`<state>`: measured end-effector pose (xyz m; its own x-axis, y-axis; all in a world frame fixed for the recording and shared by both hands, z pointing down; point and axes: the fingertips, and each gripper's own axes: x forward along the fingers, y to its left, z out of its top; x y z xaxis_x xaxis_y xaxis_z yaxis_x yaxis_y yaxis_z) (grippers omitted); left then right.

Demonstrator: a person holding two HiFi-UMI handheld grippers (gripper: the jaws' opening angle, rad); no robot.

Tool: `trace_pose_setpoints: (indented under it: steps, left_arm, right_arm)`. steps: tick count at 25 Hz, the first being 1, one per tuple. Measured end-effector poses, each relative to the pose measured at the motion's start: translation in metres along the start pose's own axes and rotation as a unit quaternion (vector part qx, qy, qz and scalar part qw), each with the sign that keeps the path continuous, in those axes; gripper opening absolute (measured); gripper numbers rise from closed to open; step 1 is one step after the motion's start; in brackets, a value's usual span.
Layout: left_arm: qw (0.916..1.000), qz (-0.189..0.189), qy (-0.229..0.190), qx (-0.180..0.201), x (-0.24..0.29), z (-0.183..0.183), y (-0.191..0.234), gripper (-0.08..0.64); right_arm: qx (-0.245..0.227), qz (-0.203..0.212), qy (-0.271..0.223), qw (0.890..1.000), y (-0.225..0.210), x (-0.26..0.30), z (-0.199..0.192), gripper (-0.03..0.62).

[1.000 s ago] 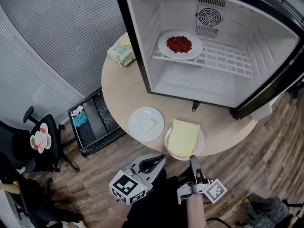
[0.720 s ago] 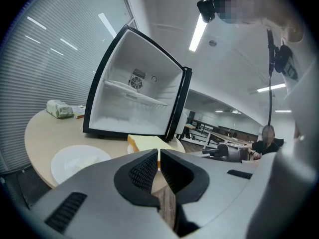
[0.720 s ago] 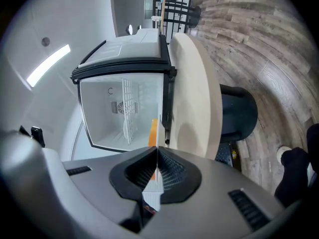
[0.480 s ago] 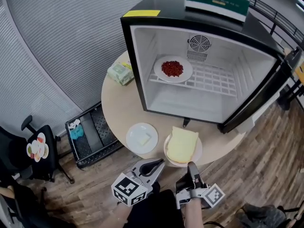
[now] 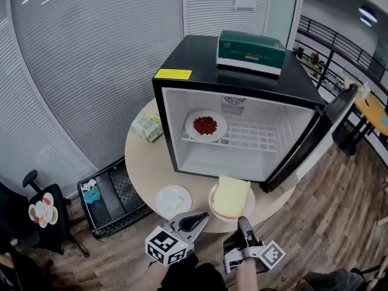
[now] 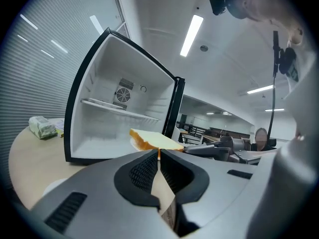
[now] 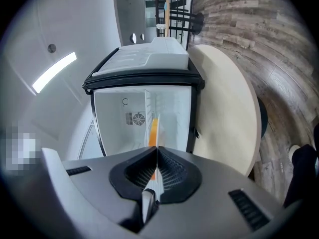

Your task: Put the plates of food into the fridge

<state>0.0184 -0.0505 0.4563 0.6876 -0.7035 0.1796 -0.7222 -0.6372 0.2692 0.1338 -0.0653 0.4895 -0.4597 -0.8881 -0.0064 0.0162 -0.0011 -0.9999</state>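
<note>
Gripping the plate (image 5: 212, 202) at the near edge of the table (image 5: 145, 162), the right gripper (image 5: 242, 221) is clamped on its rim; the left gripper (image 5: 204, 216) is closed, empty. Held by one edge, the plate may tip and shed its bread (image 5: 231, 197).

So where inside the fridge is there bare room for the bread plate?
The shelf is bare to the right of the red-food plate, and the fridge floor below is bare too. Only the shelf's left end is taken.

no readable text, yellow sticker (image 5: 173, 74) on fridge (image 5: 200, 56) and print on green box (image 5: 251, 51) too small
</note>
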Motion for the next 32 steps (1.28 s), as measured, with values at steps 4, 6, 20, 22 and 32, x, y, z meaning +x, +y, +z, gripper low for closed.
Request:
trace_pose_setpoints:
  steps: [4,6,20,22,32]
  left_arm:
    - [0.9999,-0.01,-0.006,0.01,0.005,0.023,0.001,0.005]
    - [0.9997,-0.018,-0.009,0.014,0.01,0.034,0.002,0.005]
    - [0.9978,-0.056,-0.031,0.013,0.044,0.069,0.02,0.005]
    - [0.9976,-0.056,-0.037,0.016,0.048,0.077,0.025,0.005]
    - [0.9968,-0.05,-0.058,0.022,0.063,0.105,0.058,0.005]
  right_arm:
    - [-0.009,0.0,-0.014,1.0,0.023,0.001,0.012,0.012]
    - [-0.019,0.0,-0.019,1.0,0.033,0.003,0.019,0.012]
    - [-0.033,0.02,-0.039,0.999,0.071,0.045,0.046,0.012]
    - [-0.041,0.025,-0.04,0.998,0.079,0.053,0.052,0.012]
    - [-0.061,0.033,-0.057,0.996,0.096,0.106,0.087,0.012]
